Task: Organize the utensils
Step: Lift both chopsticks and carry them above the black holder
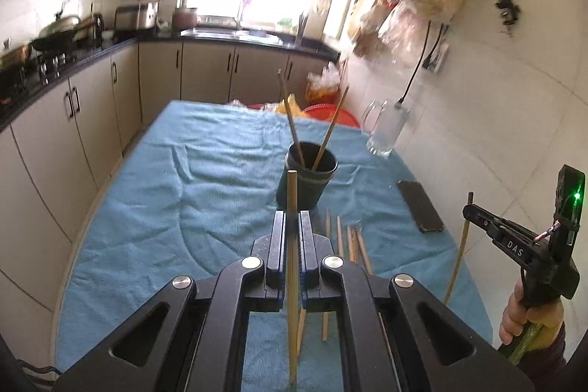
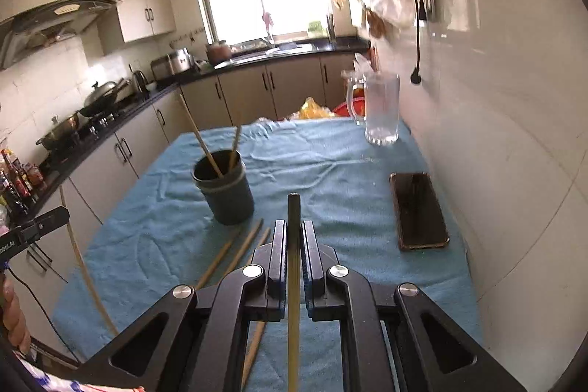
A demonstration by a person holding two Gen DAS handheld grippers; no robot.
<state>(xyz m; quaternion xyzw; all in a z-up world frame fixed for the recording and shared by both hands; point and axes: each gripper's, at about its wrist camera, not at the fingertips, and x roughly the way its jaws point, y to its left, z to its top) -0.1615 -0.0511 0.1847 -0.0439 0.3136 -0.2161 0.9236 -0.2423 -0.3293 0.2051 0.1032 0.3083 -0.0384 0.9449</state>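
A: From the left wrist, what do you see?

B: The left gripper (image 1: 293, 219) is clamped tight on one pale chopstick (image 1: 292, 193), which stands up between its pads. Beyond it the dark cup (image 1: 308, 180) sits on the blue cloth (image 1: 154, 193) covering the worktop, with two chopsticks (image 1: 294, 131) leaning inside it. More loose chopsticks (image 1: 351, 245) lie on the cloth just right of the gripper.

A: And the other hand?

B: At the right edge, the right gripper (image 1: 472, 208) pinches a dark-tipped chopstick (image 1: 461, 245) that hangs down from it. A phone (image 1: 420, 206) lies near the wall, a glass mug (image 1: 386, 127) beyond it.

A: Now the right wrist view.

B: The right gripper (image 2: 294, 234) is closed narrow on its chopstick (image 2: 293, 208), the dark tip rising above the pads. The cup (image 2: 226, 190) stands ahead and left, two sticks in it. Loose chopsticks (image 2: 239, 248) lie between cup and gripper. The left gripper (image 2: 58, 215) shows at the left edge with its chopstick (image 2: 84, 267) hanging below it.
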